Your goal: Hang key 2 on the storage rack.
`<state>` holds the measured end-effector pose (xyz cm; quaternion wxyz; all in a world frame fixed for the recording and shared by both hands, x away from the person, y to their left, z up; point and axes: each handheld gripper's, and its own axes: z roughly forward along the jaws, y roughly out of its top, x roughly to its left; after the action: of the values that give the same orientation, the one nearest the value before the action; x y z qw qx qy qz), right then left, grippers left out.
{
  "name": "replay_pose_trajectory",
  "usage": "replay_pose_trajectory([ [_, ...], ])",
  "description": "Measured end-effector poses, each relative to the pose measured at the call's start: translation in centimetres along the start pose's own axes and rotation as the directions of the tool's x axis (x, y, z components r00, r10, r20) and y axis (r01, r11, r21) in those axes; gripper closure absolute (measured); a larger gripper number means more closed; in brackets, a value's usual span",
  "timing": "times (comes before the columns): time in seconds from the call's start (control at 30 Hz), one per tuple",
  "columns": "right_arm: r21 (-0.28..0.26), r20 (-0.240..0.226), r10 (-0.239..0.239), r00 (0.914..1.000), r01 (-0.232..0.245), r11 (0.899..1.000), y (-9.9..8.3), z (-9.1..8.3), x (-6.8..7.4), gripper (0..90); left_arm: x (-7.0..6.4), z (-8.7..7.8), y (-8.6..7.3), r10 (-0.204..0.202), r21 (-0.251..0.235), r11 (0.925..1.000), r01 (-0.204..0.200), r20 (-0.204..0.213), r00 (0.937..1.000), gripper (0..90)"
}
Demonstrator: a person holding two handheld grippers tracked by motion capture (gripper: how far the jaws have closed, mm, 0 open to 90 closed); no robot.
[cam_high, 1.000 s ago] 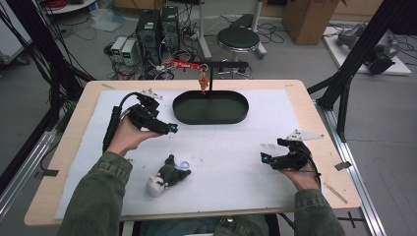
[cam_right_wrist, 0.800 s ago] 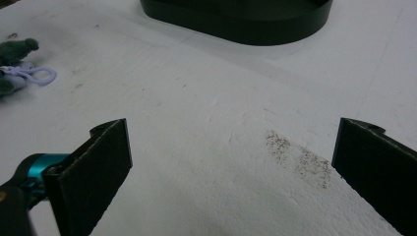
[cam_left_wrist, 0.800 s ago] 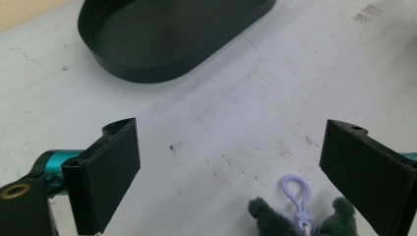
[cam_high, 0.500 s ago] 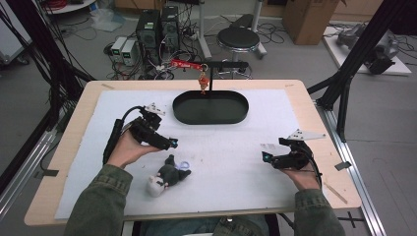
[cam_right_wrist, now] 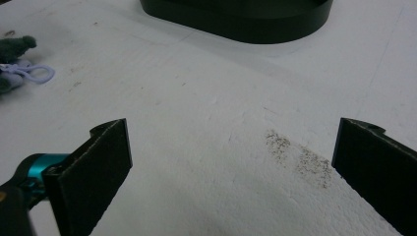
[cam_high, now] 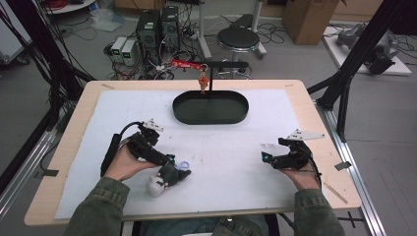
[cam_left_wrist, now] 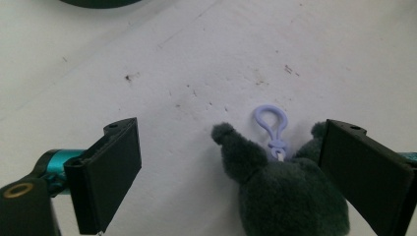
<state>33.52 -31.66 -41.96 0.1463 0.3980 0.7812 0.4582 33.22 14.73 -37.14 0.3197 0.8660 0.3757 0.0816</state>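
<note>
From the high view, the left gripper is down at the near left of the worktop, its tips right over a small dark plush toy that lies on the white sheet. The toy has a pale end toward the person and a lilac clip at its far end. The right gripper rests well apart from it at the near right, holding nothing. A black oval tray sits at the far middle, with a small stand behind it from which something orange hangs.

In the left gripper view the jaws stand wide apart. The plush toy lies between them but well off centre, its fur touching or nearly touching the right-hand jaw, with a wide gap to the other. The lilac clip points away from the camera, flat on the sheet.

In the right gripper view the jaws are likewise apart over bare sheet (only a smudge of dirt lies between them). The tray is ahead, and the toy's ear and clip sit at the far left.

The risk, as I judge it, lies in that off-centre line-up: closing now, one jaw would push the soft toy sideways before the other arrives, and the grip might catch only loose fur, or one ear, and slip when lifted. The clip could also snag.
</note>
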Motion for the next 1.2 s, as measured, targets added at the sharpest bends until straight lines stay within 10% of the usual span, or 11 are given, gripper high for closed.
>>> replay_pose_trajectory([
  [1.2,0.008,0.009,-0.014,0.9999,0.014,1.000,0.0,0.1,0.3,0.5,-3.4,0.9,-6.7,0.010,0.119,0.9928,-0.011,0.010,0.9999,17.2],
])
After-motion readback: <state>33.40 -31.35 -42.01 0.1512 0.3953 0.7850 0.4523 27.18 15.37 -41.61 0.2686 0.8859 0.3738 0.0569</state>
